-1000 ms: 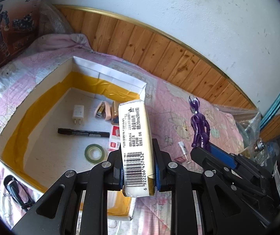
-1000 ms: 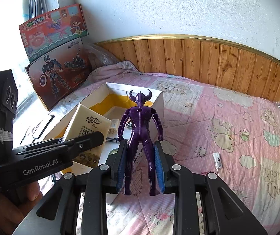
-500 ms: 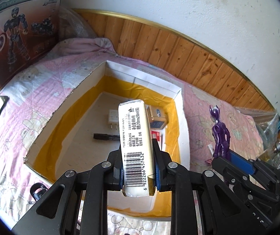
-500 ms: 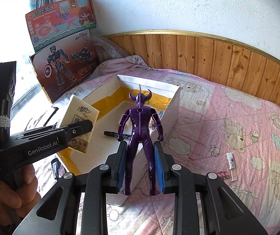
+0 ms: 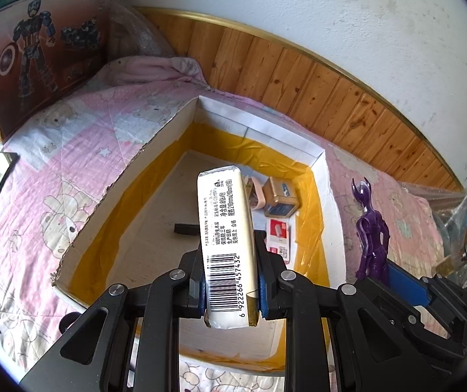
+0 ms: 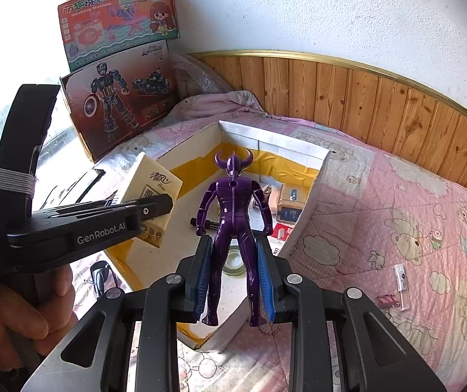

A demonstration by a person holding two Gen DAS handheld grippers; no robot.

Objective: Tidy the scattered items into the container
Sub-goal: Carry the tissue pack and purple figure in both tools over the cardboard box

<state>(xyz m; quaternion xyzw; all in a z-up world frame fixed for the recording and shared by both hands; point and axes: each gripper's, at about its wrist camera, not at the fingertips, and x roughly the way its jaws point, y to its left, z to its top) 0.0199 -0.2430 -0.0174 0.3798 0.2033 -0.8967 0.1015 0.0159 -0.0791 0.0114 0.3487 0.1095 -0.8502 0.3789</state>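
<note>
At the bottom centre of the left wrist view I see my left gripper (image 5: 231, 294) clamped on a tissue pack (image 5: 227, 238). The pack is cream-white, wrapped in shiny film, with a black barcode at its near end and small printed text above it. Its long axis runs from the pads up and away toward the middle of the frame, and its far end hangs over the inside of the cardboard box (image 5: 155, 150).

At the bottom centre of the right wrist view my right gripper (image 6: 233, 281) is closed on a purple toy figure (image 6: 233, 215), with the blue pads pressing on the outside of both legs. The figure is glossy dark purple with two curved horns, and its back is turned to the camera. Its long axis goes from the feet near the pads up to the head, which points toward the far wall of the box. It is held above the near corner of the box.

Farther, the box lies open on a pink quilt (image 6: 396, 222); its inner walls have yellow tape. On its floor I see a black marker (image 6: 212, 223), a green tape roll (image 6: 233, 263), a small golden box (image 5: 279, 192) and a red-and-white packet (image 5: 278, 236).

At the lower right of the right wrist view, on the quilt, lies a small clear tube (image 6: 401, 281).
</note>
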